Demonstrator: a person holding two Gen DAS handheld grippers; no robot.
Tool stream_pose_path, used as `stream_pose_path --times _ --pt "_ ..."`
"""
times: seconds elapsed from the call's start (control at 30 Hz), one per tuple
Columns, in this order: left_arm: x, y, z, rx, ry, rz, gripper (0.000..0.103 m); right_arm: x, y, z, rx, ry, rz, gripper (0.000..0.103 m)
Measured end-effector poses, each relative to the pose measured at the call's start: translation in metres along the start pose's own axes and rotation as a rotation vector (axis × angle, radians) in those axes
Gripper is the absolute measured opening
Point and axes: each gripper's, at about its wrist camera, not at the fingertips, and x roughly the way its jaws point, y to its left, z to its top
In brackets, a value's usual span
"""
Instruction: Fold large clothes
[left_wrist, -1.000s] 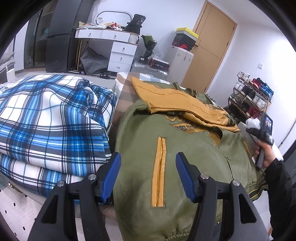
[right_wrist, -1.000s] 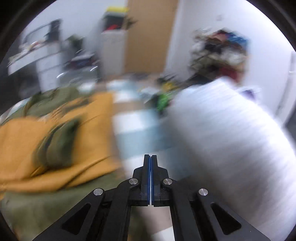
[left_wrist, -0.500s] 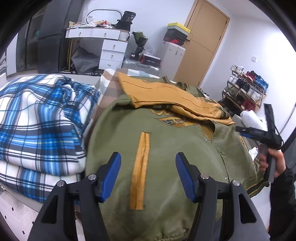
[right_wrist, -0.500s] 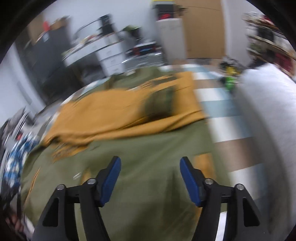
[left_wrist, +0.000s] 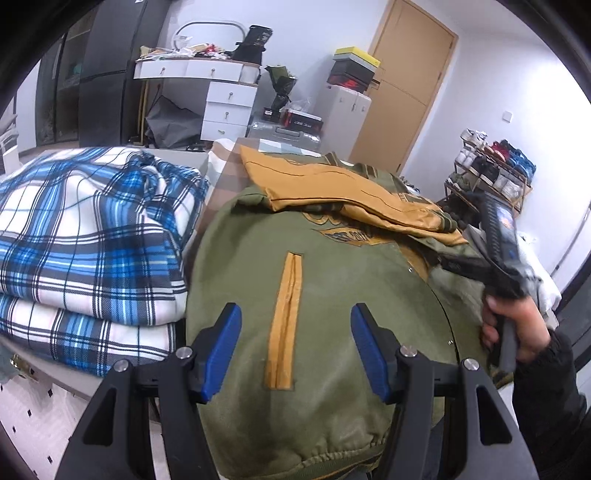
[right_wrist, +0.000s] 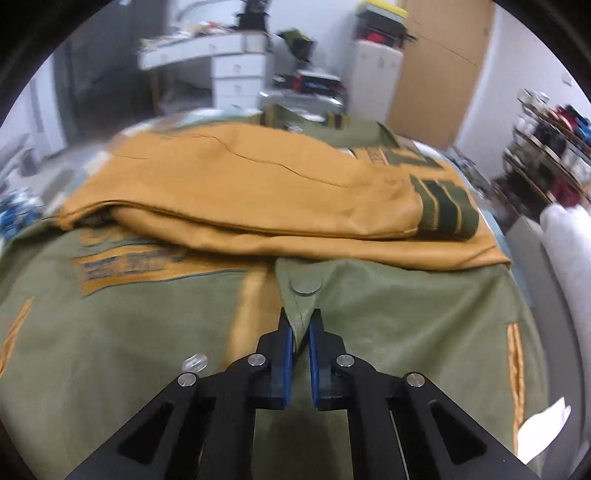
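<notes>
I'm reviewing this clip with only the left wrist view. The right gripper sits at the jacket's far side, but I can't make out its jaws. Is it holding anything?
Observer: Yes. The right gripper is shut on a fold of the green jacket, at its front edge.
Operator: Where along that edge?
Observer: Just short of a round snap button, which lies right beyond the fingertips.
Operator: And the tan sleeve?
Observer: Its striped cuff lies flat on top of the jacket, apart from the gripper.
</notes>
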Motion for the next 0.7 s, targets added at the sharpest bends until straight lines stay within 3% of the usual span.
stream_pose_path --times 0.1,0.17,0.2,0.3,0.37,0.47,0.7 --pt "0.008 0.002 0.003 -0.04 0.013 -0.018 0.056 0.004 0.009 -0.016 -0.065 0.064 0.056 0.006" --pt "0.009 -0.001 0.005 -0.039 0.013 -0.019 0.056 0.007 0.008 -0.015 -0.041 0.068 0.104 0.012" --pt "0.008 -0.003 0.005 -0.027 0.007 -0.01 0.056 0.003 -0.003 -0.014 0.03 0.084 0.181 0.025" --pt "0.005 -0.003 0.003 0.003 -0.006 0.014 0.056 -0.016 -0.028 -0.017 0.131 0.058 0.257 0.045" --pt "0.006 0.002 0.002 0.0 -0.005 0.033 0.056 -0.037 -0.036 -0.023 0.134 0.013 0.303 0.049" --pt "0.011 0.009 0.0 -0.008 -0.003 0.083 0.056 -0.062 -0.049 -0.04 0.158 -0.027 0.356 0.066" --pt "0.018 0.006 -0.003 0.101 -0.009 0.193 0.056 -0.096 -0.076 -0.097 0.357 -0.056 0.453 0.068"
